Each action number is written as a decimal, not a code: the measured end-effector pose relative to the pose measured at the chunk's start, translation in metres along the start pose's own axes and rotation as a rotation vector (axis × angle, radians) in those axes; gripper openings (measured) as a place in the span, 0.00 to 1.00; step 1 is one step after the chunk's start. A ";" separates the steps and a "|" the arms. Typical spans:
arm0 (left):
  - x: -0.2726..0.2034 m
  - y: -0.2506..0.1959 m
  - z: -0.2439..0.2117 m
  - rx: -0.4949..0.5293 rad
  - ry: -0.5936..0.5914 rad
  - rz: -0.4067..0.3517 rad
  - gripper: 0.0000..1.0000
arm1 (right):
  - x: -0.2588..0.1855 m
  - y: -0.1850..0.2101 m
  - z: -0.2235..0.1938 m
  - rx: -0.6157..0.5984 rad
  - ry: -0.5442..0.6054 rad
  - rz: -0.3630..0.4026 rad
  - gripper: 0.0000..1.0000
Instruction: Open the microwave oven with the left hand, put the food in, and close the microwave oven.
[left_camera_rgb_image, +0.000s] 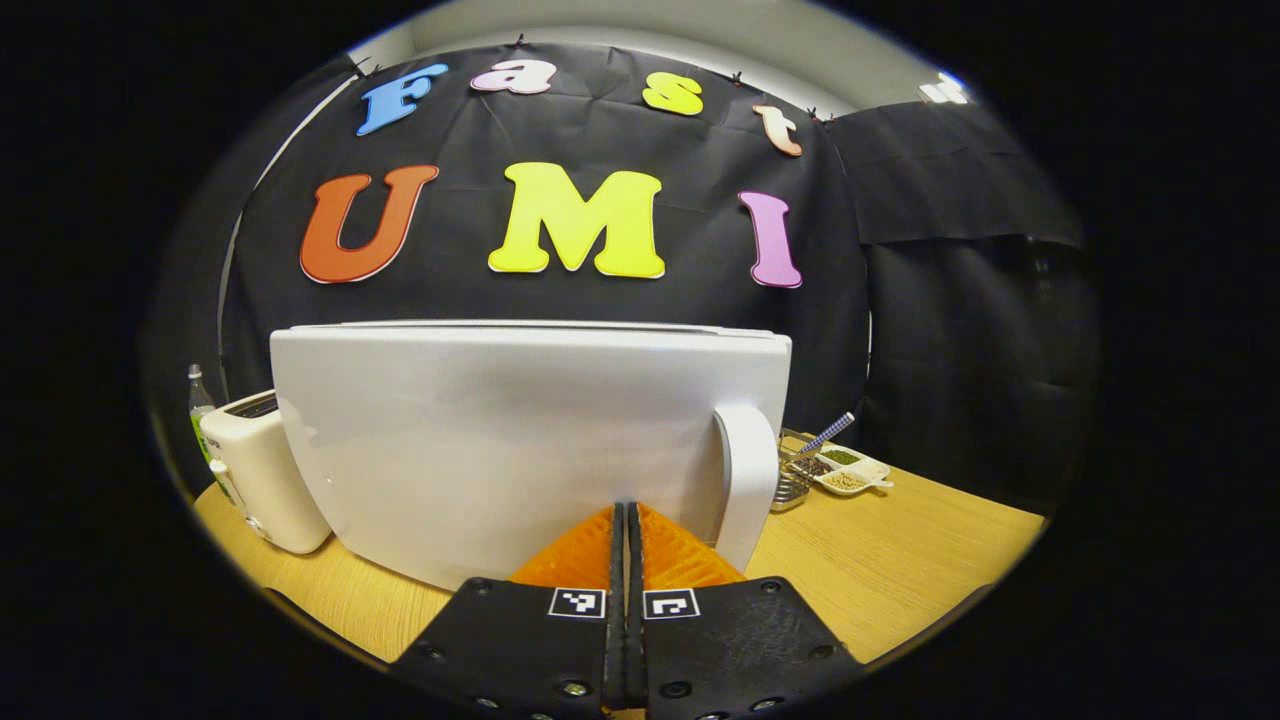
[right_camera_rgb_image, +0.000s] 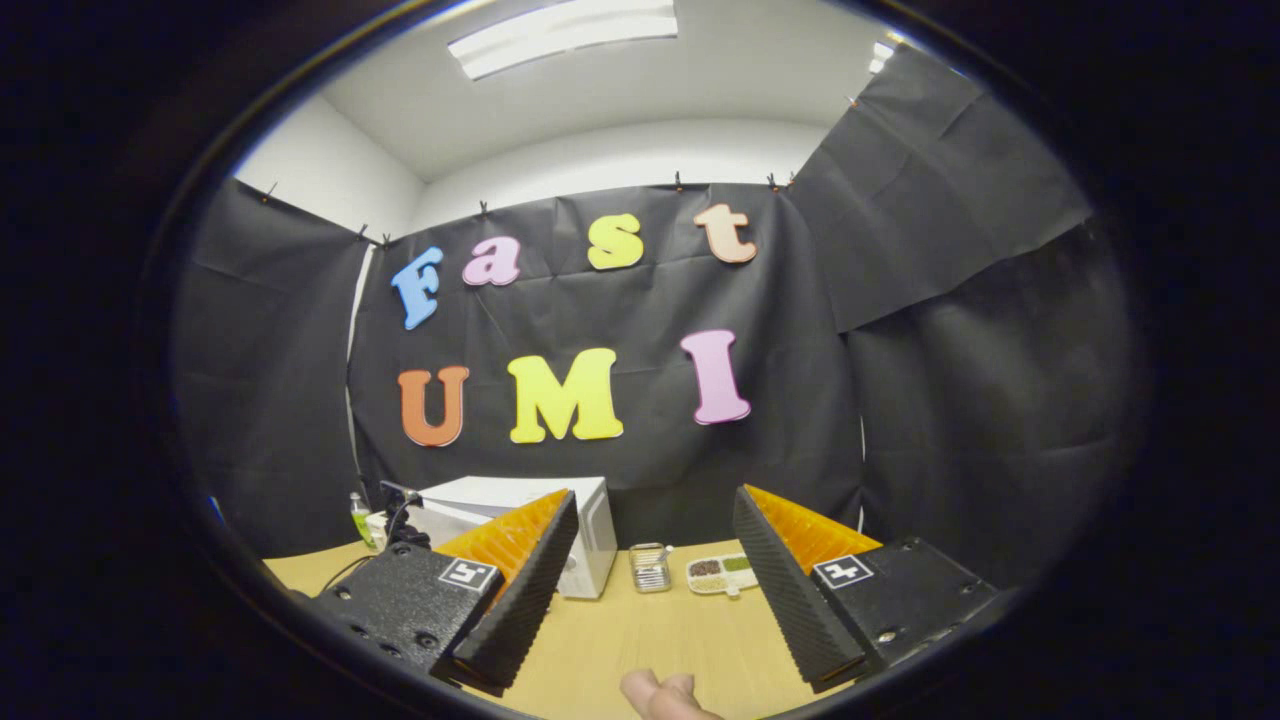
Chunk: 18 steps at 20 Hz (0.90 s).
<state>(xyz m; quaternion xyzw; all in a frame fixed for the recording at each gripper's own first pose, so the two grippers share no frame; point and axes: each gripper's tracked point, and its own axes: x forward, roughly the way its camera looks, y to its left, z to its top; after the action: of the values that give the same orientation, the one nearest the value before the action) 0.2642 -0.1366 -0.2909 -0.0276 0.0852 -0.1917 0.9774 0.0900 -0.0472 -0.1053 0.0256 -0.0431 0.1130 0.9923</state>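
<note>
White microwave (left_camera_rgb_image: 520, 440), tan wooden table (left_camera_rgb_image: 900, 560)

No legible word, brand or number found on any object. Noted two black-and-white coded squares (left_camera_rgb_image: 577, 603) on the body of the left gripper (left_camera_rgb_image: 625, 520), near; two more on the right gripper (right_camera_rgb_image: 652, 492) (patterns, not text). Label on far-left bottle (left_camera_rgb_image: 200, 400) too small to read; likewise marks on toaster (left_camera_rgb_image: 262, 470).

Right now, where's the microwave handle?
In the left gripper view, the handle is on the microwave door's right edge, just right of the left gripper.
</note>
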 end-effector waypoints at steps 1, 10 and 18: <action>0.007 -0.001 0.000 -0.015 0.001 -0.001 0.00 | -0.001 0.000 -0.002 -0.006 0.003 -0.001 0.89; 0.059 0.006 -0.009 -0.003 0.057 0.094 0.00 | -0.001 0.006 0.012 -0.064 0.010 -0.044 1.00; 0.056 0.001 -0.008 -0.067 0.074 0.080 0.00 | -0.031 0.018 0.025 -0.084 0.009 -0.057 0.89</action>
<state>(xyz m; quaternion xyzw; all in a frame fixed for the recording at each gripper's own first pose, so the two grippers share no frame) 0.3143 -0.1573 -0.3076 -0.0496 0.1287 -0.1504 0.9790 0.0539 -0.0378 -0.0824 -0.0154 -0.0428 0.0827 0.9955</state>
